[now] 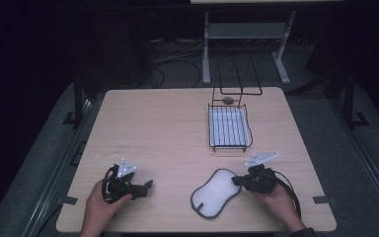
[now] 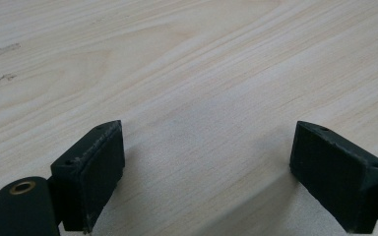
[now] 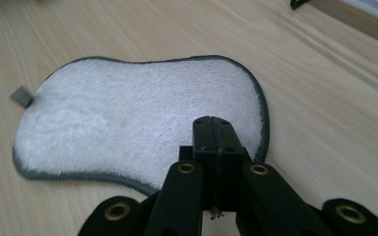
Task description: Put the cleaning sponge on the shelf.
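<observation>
Right claw [image 3: 215, 132] is pressed together over the white pad's [image 3: 138, 118] near edge; the pad lies at its 10 o'clock; left claw [image 2: 206, 167] is spread wide above bare worktop [image 2: 202, 64]

The place looks like a lab or test room set up for recording. A bare light-wood desk [image 1: 168, 128] stands alone on grey carpet in a dark room. Beyond its far edge, cables [image 1: 177, 61] lie loose on the floor beside the white metal legs of another desk [image 1: 246, 34]. Dark frame posts [image 1: 77, 96] rise beside the left and right edges.
</observation>
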